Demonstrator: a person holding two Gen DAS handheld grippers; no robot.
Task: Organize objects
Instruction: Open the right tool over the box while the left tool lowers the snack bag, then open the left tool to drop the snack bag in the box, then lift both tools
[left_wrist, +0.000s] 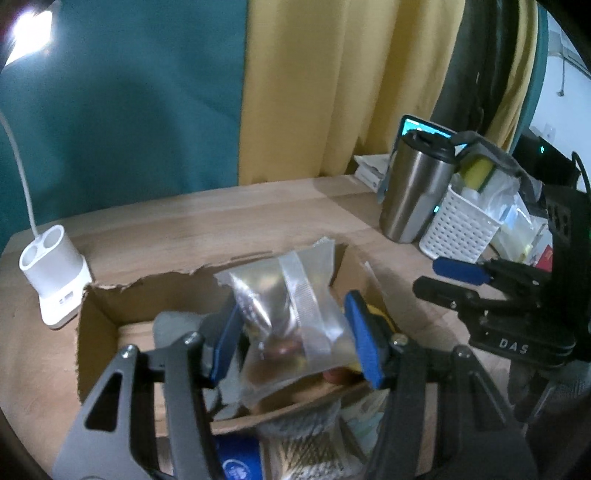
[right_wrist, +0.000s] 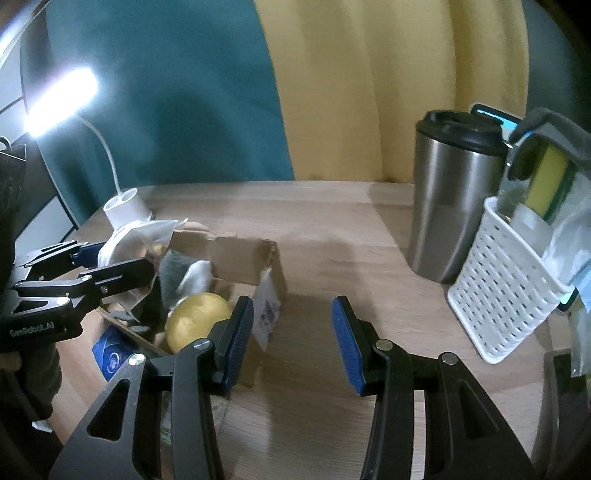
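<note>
Transfer step, by my reading: left tool (left_wrist: 295, 332) grips a clear plastic snack pouch (left_wrist: 291, 314) above the torn brown cardboard box (left_wrist: 110, 321) at lower centre, right tool (right_wrist: 291, 339) part-open and empty; next, a steady release inside.

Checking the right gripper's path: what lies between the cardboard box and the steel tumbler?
Only bare wooden table. The right wrist view shows nothing between the box and the tumbler. The right gripper hangs empty over that stretch.
</note>
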